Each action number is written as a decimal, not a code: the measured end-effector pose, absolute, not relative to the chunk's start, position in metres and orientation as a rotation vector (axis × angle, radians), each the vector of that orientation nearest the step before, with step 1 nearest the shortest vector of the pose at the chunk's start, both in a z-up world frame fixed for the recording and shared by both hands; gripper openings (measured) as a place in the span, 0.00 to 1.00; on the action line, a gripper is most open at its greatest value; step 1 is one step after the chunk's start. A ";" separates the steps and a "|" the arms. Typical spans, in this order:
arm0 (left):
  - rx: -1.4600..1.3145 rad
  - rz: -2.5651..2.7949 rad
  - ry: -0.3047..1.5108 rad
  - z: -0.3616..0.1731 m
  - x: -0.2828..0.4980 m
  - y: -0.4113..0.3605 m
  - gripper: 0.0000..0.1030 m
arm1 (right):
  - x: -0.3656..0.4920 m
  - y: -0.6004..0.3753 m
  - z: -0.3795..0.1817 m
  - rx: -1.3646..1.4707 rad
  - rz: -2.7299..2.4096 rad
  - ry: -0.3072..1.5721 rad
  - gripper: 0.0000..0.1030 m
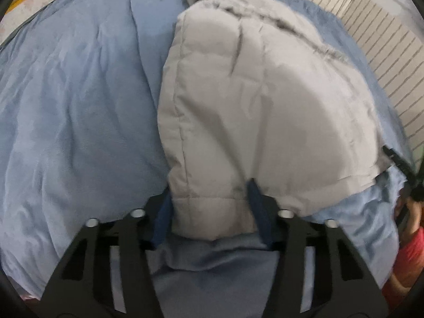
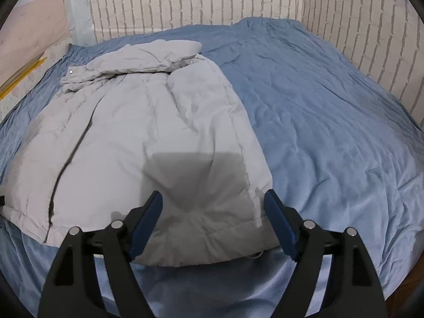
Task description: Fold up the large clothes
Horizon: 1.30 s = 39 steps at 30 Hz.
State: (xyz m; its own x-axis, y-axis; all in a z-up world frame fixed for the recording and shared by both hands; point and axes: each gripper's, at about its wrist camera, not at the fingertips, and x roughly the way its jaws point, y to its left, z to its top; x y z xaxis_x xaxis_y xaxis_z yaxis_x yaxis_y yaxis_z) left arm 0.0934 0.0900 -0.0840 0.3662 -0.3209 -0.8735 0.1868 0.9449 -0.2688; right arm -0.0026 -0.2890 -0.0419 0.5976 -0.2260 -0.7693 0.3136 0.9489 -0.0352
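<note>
Blue quilted bedding [image 1: 66, 100] fills the left half of the left wrist view, and the pale grey padded jacket [image 1: 265, 111] lies on it from the lower centre to the upper right of the frame. The left gripper [image 1: 210, 206] has its jaws apart on both sides of the jacket's near hem corner, fabric between the pads, not yet pinched. In the right wrist view the jacket [image 2: 148, 132] lies in the left and centre, with its collar in the upper left and its long axis running away from the claw. The right gripper [image 2: 213, 220] is spread wide over the other hem corner, and I cannot tell whether the pads touch the cloth. Both claws seem equally near the hem, so I judge the next move is to close on the hem and carry it toward the collar. A brick-pattern wall [image 2: 212, 2] stands behind the bed; nothing lies on the jacket in the way.
</note>
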 end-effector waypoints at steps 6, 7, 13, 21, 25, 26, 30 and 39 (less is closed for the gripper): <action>-0.175 -0.332 1.151 -0.086 0.094 0.097 0.47 | -0.003 -0.295 -0.044 0.125 -0.324 0.878 0.77; -0.177 -0.336 1.180 -0.092 0.098 0.095 0.52 | -0.002 -0.295 -0.045 0.124 -0.326 0.879 0.77; -0.143 -0.328 1.207 -0.100 0.100 0.091 0.48 | -0.001 -0.296 -0.047 0.119 -0.333 0.880 0.78; -0.052 -0.313 1.190 -0.084 0.105 0.086 0.26 | 0.007 -0.312 -0.053 0.126 -0.355 0.952 0.82; -0.044 -0.309 1.184 -0.085 0.105 0.087 0.27 | 0.013 -0.324 -0.064 0.135 -0.334 1.008 0.83; -0.056 -0.312 1.182 -0.087 0.105 0.088 0.27 | 0.014 -0.327 -0.068 0.155 -0.322 1.022 0.87; -0.091 -0.312 1.179 -0.090 0.105 0.089 0.28 | 0.012 -0.341 -0.080 0.281 -0.249 1.048 0.88; -0.025 -0.288 1.148 -0.086 0.101 0.084 0.27 | 0.010 -0.316 -0.072 0.133 -0.149 1.044 0.33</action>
State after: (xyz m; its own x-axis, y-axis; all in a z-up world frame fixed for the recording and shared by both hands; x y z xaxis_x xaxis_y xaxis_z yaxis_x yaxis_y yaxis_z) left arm 0.1008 0.0837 -0.0856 0.3777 -0.2383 -0.8948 0.2123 0.9629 -0.1668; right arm 0.0098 -0.3161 -0.0715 0.4944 -0.0589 -0.8673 0.1853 0.9819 0.0390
